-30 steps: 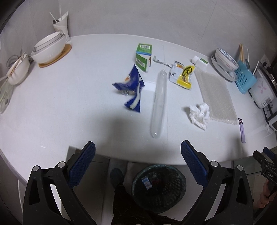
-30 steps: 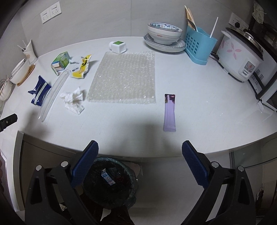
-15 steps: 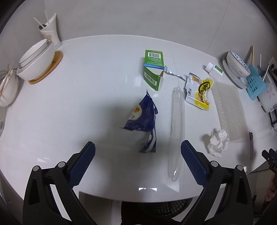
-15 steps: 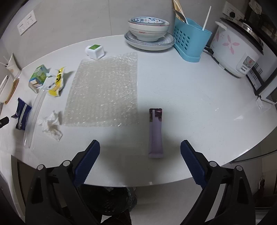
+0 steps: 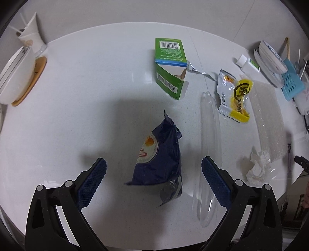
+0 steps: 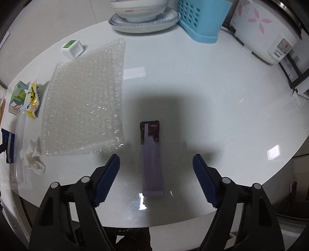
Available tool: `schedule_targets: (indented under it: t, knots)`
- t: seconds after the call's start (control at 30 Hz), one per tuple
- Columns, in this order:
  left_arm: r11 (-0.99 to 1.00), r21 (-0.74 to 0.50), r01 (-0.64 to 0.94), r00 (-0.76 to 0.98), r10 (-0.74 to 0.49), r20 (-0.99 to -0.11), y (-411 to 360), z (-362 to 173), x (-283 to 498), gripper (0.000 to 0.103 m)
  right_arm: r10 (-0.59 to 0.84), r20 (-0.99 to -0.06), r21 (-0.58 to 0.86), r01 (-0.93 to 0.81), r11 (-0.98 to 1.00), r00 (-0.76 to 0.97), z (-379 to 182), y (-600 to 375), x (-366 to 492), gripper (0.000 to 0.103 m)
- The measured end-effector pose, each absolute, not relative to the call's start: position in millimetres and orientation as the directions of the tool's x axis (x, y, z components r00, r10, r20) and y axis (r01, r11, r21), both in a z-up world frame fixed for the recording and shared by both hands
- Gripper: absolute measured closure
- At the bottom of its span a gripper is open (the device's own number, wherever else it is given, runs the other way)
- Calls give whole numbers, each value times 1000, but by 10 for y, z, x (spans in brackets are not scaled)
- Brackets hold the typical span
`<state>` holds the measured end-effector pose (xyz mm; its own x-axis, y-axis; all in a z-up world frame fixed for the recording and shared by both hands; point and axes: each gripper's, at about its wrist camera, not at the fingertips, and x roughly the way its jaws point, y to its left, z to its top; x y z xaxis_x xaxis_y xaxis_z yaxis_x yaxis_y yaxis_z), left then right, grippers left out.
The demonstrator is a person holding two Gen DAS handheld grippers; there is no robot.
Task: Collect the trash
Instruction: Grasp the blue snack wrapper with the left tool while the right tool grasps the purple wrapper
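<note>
My left gripper (image 5: 154, 180) is open, its fingers either side of a dark blue snack bag (image 5: 160, 160) lying on the white counter (image 5: 81, 108). Beyond lie a green carton (image 5: 171, 65), a clear plastic tube (image 5: 209, 152), a yellow and white wrapper (image 5: 234, 95), a crumpled tissue (image 5: 256, 168) and bubble wrap (image 5: 267, 119). My right gripper (image 6: 156, 178) is open, its fingers either side of a purple sachet (image 6: 151, 157). The bubble wrap (image 6: 87, 100) and tissue (image 6: 34, 158) lie to its left.
White bowls on a wooden coaster (image 5: 17, 77) and a paper cup (image 5: 30, 36) stand at the far left. Stacked dishes (image 6: 143, 17), a blue cutlery caddy (image 6: 204, 19), a rice cooker (image 6: 268, 32) and a small white bottle (image 6: 73, 49) stand at the back.
Both grippers moved forward from the counter edge and down over the counter. The left one now straddles the blue bag, the right one the purple sachet. The bin below has left view.
</note>
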<state>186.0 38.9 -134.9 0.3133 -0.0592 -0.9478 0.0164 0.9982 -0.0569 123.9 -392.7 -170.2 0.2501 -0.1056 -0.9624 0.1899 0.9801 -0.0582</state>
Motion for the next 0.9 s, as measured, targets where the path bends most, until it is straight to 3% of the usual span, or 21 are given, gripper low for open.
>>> schedule_targets:
  t: [0.27, 0.6, 0.73, 0.8, 0.9]
  knots:
    - [997, -44, 61, 272, -59, -961, 312, -1518, 2005, 13, -95, -979, -53, 224, 973, 182, -1895, -3913, 1391, 45]
    - [997, -27, 73, 235, -43, -971, 246, -1612, 2053, 47, -85, -986, -47, 248, 968, 145, -1985, -3869, 1469, 57]
    - [998, -13, 65, 233, -28, -972, 267, -1646, 2051, 62, -83, -987, -45, 262, 964, 135, -1985, -3870, 1491, 69]
    - [998, -19, 64, 227, -33, -973, 261, -1650, 2048, 65, -80, -988, -44, 265, 963, 129, -1985, -3844, 1491, 81]
    - [998, -24, 64, 225, -38, -974, 238, -1653, 2036, 66, -84, -989, -48, 271, 961, 122, -1989, -3817, 1493, 83]
